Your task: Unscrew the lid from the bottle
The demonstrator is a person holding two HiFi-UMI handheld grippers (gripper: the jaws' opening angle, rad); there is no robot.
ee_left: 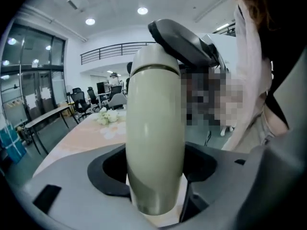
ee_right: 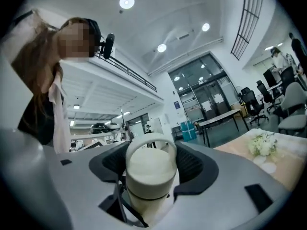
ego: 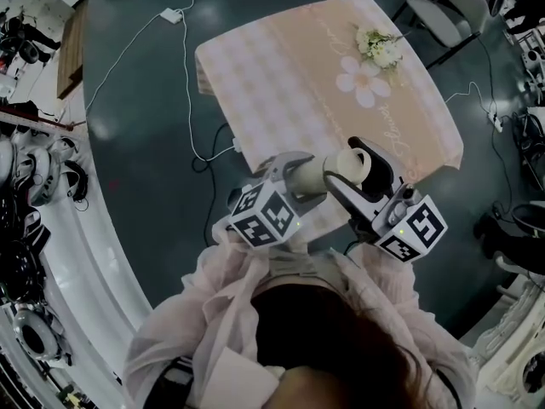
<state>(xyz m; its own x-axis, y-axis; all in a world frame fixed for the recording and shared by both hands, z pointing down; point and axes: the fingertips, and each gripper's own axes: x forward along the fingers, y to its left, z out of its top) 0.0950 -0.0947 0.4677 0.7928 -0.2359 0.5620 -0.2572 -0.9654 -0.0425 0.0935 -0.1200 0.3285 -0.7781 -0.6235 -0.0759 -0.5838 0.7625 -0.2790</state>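
Observation:
A cream bottle (ego: pixel 332 169) lies level in the air in front of me, held between both grippers. Its body (ee_left: pixel 156 128) runs between the jaws of my left gripper (ego: pixel 289 186), which is shut on it. Capping the bottle is a lid (ee_right: pixel 149 169) with a loop handle (ee_right: pixel 151 140), and this end sits inside the jaws of my right gripper (ego: pixel 364 175). Those jaws stand a little wide of the lid, with a gap showing at its right side. In the left gripper view, one dark finger (ee_left: pixel 184 44) of the right gripper reaches over the bottle's top.
Ahead of the grippers stands a table with a pink checked cloth (ego: pixel 281 66), and a bunch of white flowers (ego: pixel 379 48) lies at its far corner. A white cable (ego: pixel 200 135) trails over the dark floor on the left. Chairs (ego: pixel 451 7) stand at the top right.

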